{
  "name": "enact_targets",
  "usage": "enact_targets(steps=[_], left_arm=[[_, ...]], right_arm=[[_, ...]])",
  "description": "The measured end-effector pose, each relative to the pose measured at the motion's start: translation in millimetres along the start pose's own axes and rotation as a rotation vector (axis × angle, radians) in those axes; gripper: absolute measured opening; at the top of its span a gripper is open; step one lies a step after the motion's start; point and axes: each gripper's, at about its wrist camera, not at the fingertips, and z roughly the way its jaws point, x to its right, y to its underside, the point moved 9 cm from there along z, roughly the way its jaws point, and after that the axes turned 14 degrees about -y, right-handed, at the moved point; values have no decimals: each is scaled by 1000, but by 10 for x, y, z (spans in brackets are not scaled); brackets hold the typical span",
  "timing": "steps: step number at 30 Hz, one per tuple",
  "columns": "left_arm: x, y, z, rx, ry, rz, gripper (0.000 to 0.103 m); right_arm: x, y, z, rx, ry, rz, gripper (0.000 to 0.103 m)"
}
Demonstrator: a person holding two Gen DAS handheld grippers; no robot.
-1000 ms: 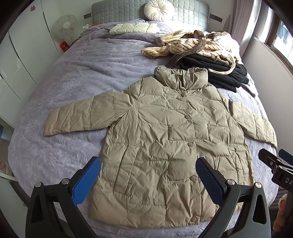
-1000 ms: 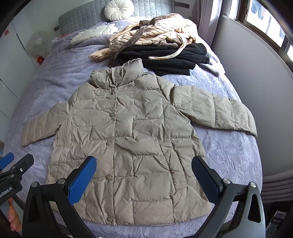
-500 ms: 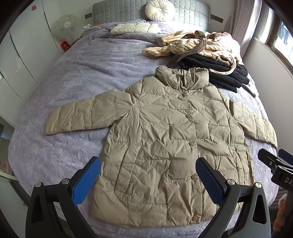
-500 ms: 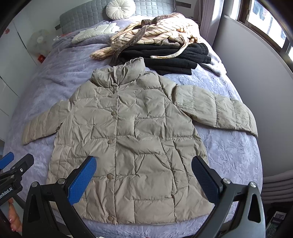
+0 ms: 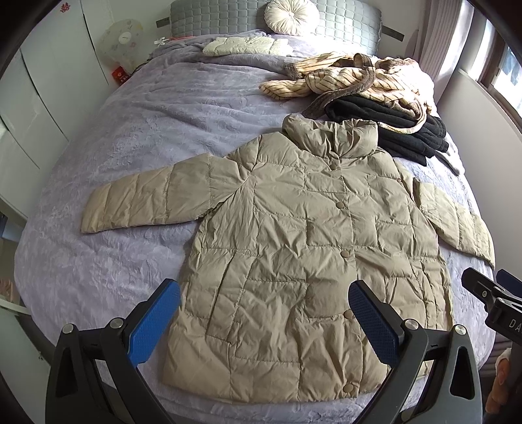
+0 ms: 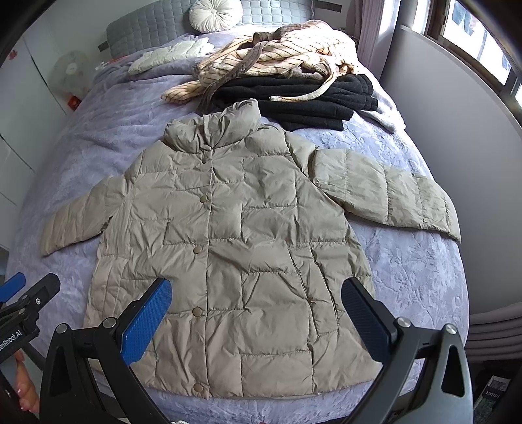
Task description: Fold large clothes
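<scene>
Step in hand: approach, nothing folded yet. The puffer jacket [image 5: 303, 248] lies face up and spread flat on the bed [image 5: 130, 156], snaps closed down the front, collar toward the headboard, hem at the bed's near edge, both sleeves out to the sides.

Left claw [image 5: 264, 321] hangs above the jacket's hem, jaws spread wide, holding nothing. Right claw [image 6: 256, 318] likewise: wide open, empty, over the hem. Neither touches cloth.

Likely next move: each claw drops to a sleeve or side seam and carries it in across the jacket's front. Calls for a deep bite; the fill is thick and springy, so a shallow pinch may slip off.

Materials:
- Jacket: beige quilted shell, slightly glossy, crinkled, boxy stitched panels, stand-up collar, round fabric-covered snaps. Probably slick and prone to puffing back open.
- Bed cover: lavender, plush, embossed pattern; should give some friction under the jacket.
- Beyond the jacket's collar: black knit garments [image 6: 300, 101] folded, a cream striped robe [image 6: 270, 55] heaped on them.
- Farther past the collar: pale quilted garment [image 5: 244, 45], round tufted cushion [image 5: 290, 16] at the headboard.
</scene>
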Motion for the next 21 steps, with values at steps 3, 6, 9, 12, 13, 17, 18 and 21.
enact_targets(steps=[3, 6, 9, 12, 13, 17, 18, 21], left_arm=[[2, -18, -4, -6, -2, -4, 103], [-5, -29, 5, -10, -3, -8, 103], [-6, -30, 6, -13, -4, -10, 103], [-15, -29, 9, -15, -4, -10, 103], [-18, -27, 10, -15, -4, -11, 103], [-16, -27, 11, -15, -3, -11, 103], [-17, -26, 12, -15, -3, -10, 103], [-17, -25, 12, -14, -3, -11, 103]], right_arm=[[-20, 23, 15, -4, 1, 0, 103], [-25, 25, 22, -4, 1, -3, 103], [-27, 17, 25, -5, -1, -2, 103], [-38, 12, 26, -5, -1, 2, 103], [-51, 38, 32, -5, 0, 1, 103], [-60, 16, 37, -6, 1, -5, 103], [-59, 27, 37, -6, 1, -4, 103], [-61, 7, 37, -8, 0, -4, 103]])
